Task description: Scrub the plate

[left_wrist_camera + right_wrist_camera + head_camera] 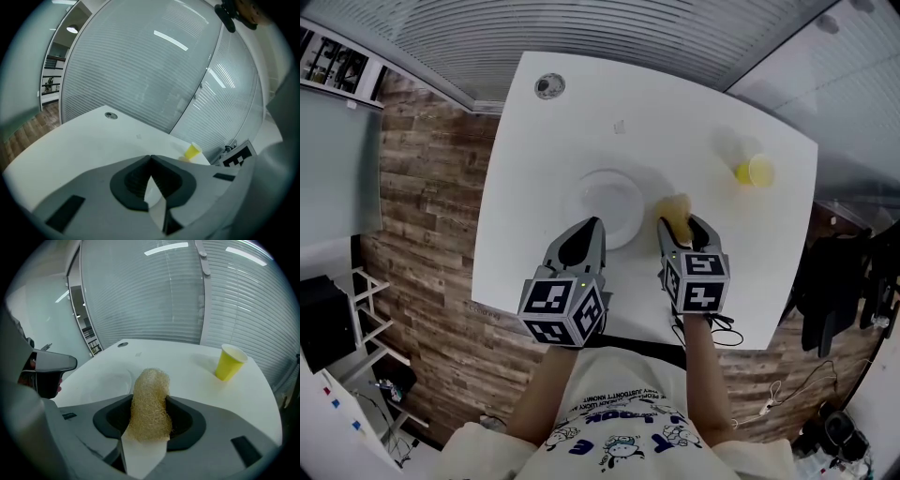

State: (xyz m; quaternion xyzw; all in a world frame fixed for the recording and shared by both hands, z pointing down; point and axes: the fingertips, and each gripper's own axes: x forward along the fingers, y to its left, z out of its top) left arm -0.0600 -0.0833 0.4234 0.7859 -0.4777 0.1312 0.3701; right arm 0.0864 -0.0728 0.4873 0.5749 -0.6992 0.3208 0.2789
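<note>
A white plate (611, 203) lies near the middle of the white table (675, 103); it shows faintly in the right gripper view as the plate (110, 379). My left gripper (592, 227) is shut, its tips at the plate's near left rim. In its own view the left gripper (150, 159) has nothing visible between the closed jaws, and the plate is out of sight. My right gripper (679, 228) is shut on a tan fibrous scrubber (674, 212), just right of the plate. The scrubber (150, 401) stands up between the jaws of the right gripper (150, 425).
A yellow paper cup (757, 172) stands at the table's far right, also seen as the cup (229, 362) and the cup (192, 151). A round cable grommet (548, 86) sits at the far left corner. Glass walls with blinds stand behind the table.
</note>
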